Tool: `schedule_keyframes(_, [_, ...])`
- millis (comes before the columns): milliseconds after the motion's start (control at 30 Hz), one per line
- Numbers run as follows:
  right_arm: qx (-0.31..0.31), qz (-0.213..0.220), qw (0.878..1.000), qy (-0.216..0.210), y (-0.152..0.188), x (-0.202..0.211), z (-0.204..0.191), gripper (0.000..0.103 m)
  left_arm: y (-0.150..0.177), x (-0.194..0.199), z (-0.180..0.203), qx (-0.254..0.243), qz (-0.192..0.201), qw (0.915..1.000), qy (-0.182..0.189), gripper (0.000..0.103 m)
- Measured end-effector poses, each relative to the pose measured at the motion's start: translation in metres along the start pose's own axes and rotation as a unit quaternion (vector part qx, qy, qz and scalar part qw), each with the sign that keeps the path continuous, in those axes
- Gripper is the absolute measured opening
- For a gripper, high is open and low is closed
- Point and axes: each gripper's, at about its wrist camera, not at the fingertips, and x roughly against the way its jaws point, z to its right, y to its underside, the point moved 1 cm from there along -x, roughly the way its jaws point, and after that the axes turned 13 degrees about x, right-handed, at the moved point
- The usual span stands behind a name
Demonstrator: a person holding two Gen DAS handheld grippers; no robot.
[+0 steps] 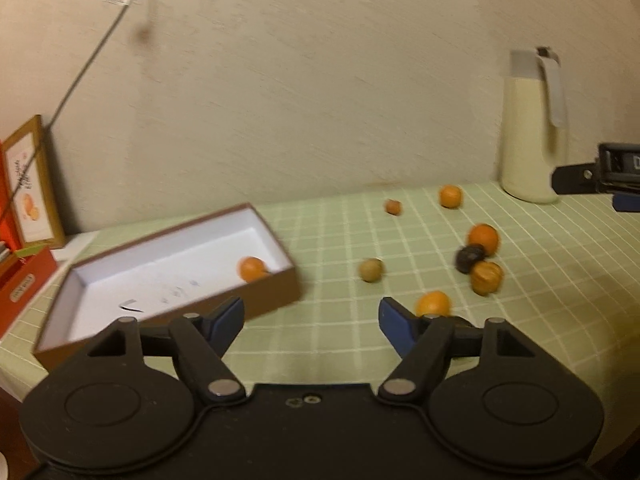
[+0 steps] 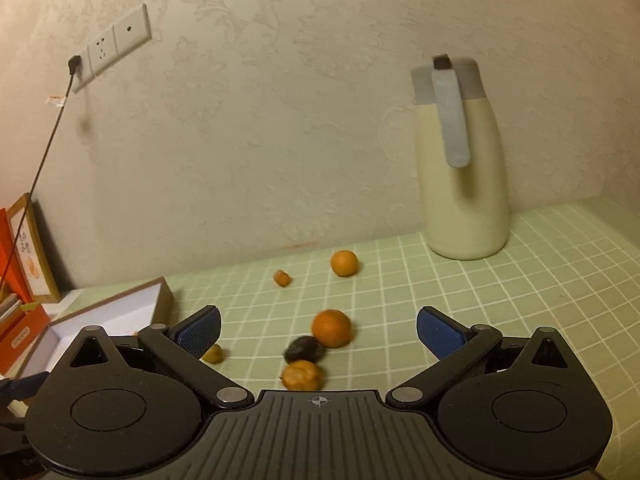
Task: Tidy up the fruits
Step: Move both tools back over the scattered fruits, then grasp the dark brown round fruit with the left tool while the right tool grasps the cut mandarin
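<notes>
Here, round orange fruits (image 2: pixel 331 328) lie scattered beside one dark fruit (image 2: pixel 303 349).

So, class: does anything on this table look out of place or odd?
Yes. One orange lies in the open box; the other fruits lie scattered loose over the checked cloth, including a dark fruit touching two orange ones.

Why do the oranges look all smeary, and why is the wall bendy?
Left wrist view: the box and the loose fruits are smeared by motion blur; the light is dim and yellowish. Right wrist view: the jug and the orange are slightly soft, and the fisheye lens curves the tablecloth grid and darkens the corners.
</notes>
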Motion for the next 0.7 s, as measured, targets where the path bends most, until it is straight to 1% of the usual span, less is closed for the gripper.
schedule_keyframes(67, [0.005, -0.005, 1.000, -0.002, 0.003, 0.000, 0.004, 0.103, 0.005, -0.002, 0.009, 0.000, -0.010, 0.9999, 0.010, 0.061])
schedule_keyframes(133, [0.012, -0.011, 1.000, -0.001, 0.005, 0.000, 0.007, 0.103, 0.009, -0.004, 0.018, 0.000, -0.018, 0.9997, 0.017, 0.061])
schedule_keyframes(300, [0.010, -0.030, 0.999, -0.008, 0.011, -0.004, 0.014, 0.103, 0.018, -0.011, 0.042, -0.009, -0.031, 0.9989, 0.034, 0.057])
schedule_keyframes(367, [0.005, -0.033, 0.999, -0.010, 0.013, -0.004, 0.018, 0.097, 0.021, -0.016, 0.050, -0.010, -0.036, 0.9986, 0.036, 0.056])
schedule_keyframes(400, [0.004, -0.035, 0.999, -0.009, 0.014, -0.005, 0.020, 0.090, 0.023, -0.018, 0.054, -0.010, -0.040, 0.9985, 0.037, 0.055])
schedule_keyframes(600, [-0.003, -0.048, 0.999, -0.007, 0.016, -0.009, 0.031, 0.090, 0.030, -0.037, 0.071, -0.009, -0.059, 0.9975, 0.037, 0.052])
schedule_keyframes(700, [0.000, -0.057, 0.998, -0.012, 0.017, -0.015, 0.032, 0.090, 0.032, -0.045, 0.076, -0.013, -0.064, 0.9973, 0.034, 0.051])
